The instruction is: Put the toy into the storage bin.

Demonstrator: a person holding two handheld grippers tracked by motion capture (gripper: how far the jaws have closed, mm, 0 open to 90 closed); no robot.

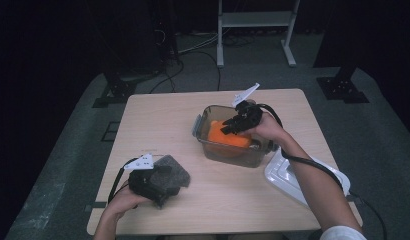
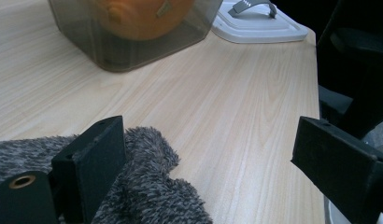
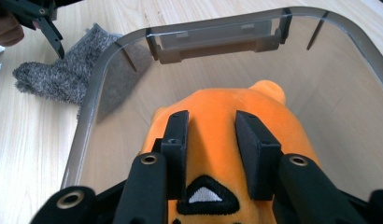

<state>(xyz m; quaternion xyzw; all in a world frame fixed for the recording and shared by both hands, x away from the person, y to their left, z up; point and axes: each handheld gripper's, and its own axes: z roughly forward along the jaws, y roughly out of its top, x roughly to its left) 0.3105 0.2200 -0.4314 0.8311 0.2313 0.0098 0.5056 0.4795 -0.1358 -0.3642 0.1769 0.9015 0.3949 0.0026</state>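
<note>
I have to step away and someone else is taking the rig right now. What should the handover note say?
Right claw: down inside the clear container, jaws on either side of the orange plush toy; whether the pads press on it cannot be told.
Left claw: open, resting on the table, one jaw against the grey fuzzy cloth.
White lid: off, lying on the table to the right of the container.
Done: plush sits in the container.
Left, probably: clear the right claw from the container, deal with the cloth, fit the lid.
</note>
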